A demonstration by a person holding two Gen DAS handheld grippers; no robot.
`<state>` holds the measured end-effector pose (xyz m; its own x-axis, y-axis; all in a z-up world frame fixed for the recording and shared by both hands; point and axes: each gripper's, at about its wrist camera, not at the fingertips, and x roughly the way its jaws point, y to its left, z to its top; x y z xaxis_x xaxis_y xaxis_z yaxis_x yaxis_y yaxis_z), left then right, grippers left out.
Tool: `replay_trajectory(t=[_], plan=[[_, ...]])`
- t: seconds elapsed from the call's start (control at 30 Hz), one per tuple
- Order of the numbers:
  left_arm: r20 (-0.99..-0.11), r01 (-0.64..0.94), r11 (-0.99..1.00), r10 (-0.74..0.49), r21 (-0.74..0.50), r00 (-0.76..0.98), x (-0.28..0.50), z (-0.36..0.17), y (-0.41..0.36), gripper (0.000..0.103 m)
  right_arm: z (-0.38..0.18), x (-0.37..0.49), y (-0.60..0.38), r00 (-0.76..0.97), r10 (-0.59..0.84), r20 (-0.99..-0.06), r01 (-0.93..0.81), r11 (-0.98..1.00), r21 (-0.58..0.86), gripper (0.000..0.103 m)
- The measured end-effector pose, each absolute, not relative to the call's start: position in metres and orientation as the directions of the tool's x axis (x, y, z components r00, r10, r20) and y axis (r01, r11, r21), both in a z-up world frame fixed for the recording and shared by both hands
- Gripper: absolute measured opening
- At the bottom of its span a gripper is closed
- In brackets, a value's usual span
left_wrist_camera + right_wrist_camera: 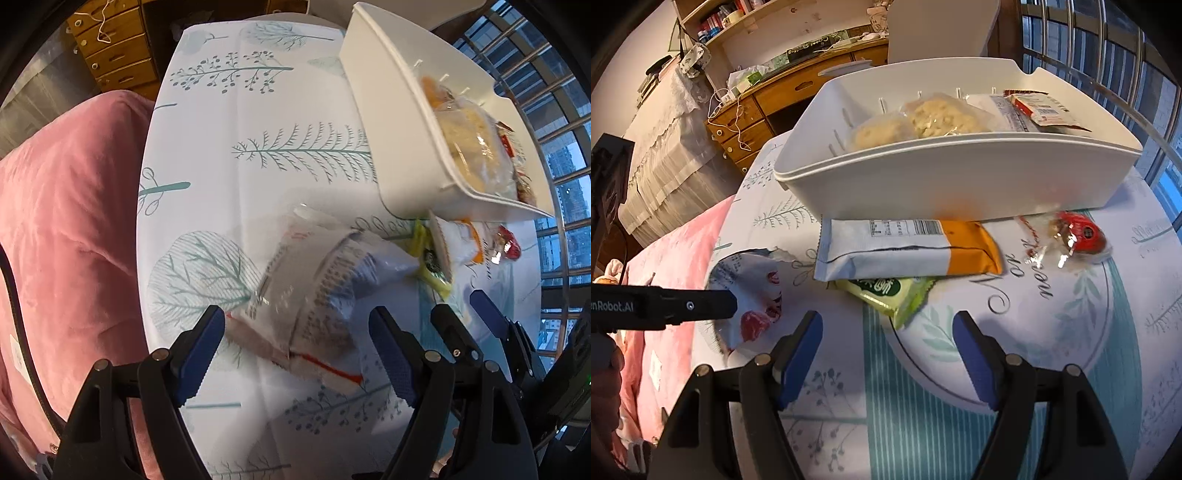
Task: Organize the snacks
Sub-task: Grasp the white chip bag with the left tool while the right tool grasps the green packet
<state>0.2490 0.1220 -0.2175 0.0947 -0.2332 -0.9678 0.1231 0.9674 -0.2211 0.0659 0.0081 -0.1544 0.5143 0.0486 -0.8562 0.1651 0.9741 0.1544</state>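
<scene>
A white bin stands on the round table and holds several wrapped snacks. In front of it lie a white-and-orange packet, a green packet under it, and a red clear-wrapped sweet. A white printed snack bag lies at the table's left. My left gripper is open with the bag between its fingers, not gripped. My right gripper is open and empty, just short of the green packet. It shows at the right of the left wrist view.
A pink blanket lies left of the table. A wooden drawer desk and shelves stand behind. Windows with bars are at the right. The tablecloth is leaf-printed.
</scene>
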Motion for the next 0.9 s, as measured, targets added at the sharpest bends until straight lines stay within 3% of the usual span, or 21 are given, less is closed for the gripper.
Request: replay_trajectory(t=[0.3,0.53,0.9], plan=[[-0.972,0.152,0.965,-0.227,-0.214,0.069,0.262,-0.235,0.108,0.079,-0.173,0.083,0.017,0.520,0.014,-0.854,0.124,0.988,0.092,0.074],[-0.968,0.151,0.959,-0.247,-0.238,0.046,0.268,-0.244,0.101,0.061,-0.176,0.087,0.026,0.548,-0.020,-0.836,0.070,0.997,0.022,0.074],[-0.967,0.166,0.956,-0.252,-0.240,0.050,0.270,-0.244,0.096,0.054,-0.178,0.092,0.032,0.565,-0.063,-0.822,0.043,0.998,-0.047,0.073]])
